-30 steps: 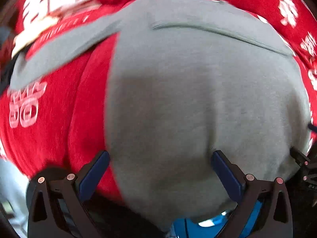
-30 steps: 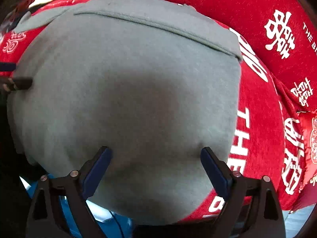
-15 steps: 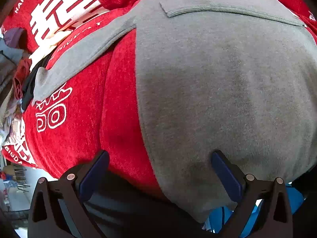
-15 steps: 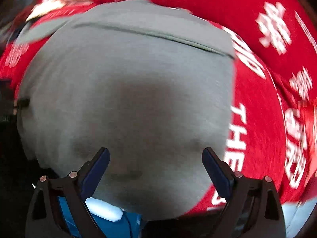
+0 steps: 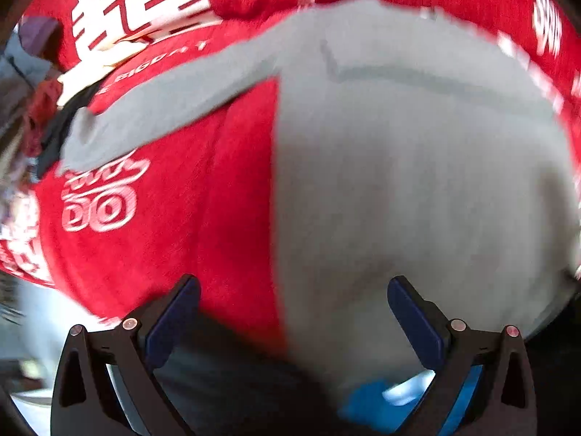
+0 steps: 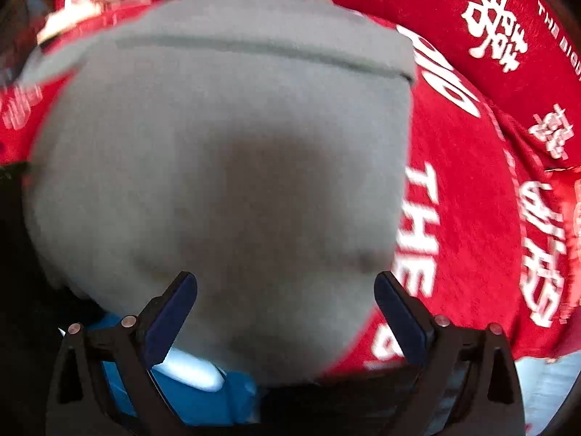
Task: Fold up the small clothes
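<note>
While spread, grey garment (image 5: 417,189) on cloth (image 5: 174,225)

Both wrist views close above grey garment (image 5: 417,181)

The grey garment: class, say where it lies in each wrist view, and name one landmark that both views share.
Left wrist view: the grey garment fills the centre and right, with one sleeve running out to the upper left.
Right wrist view: the grey garment fills the centre and left.
Shared landmark: the red printed cloth beneath it, seen on the left in the left wrist view and on the right in the right wrist view.
</note>
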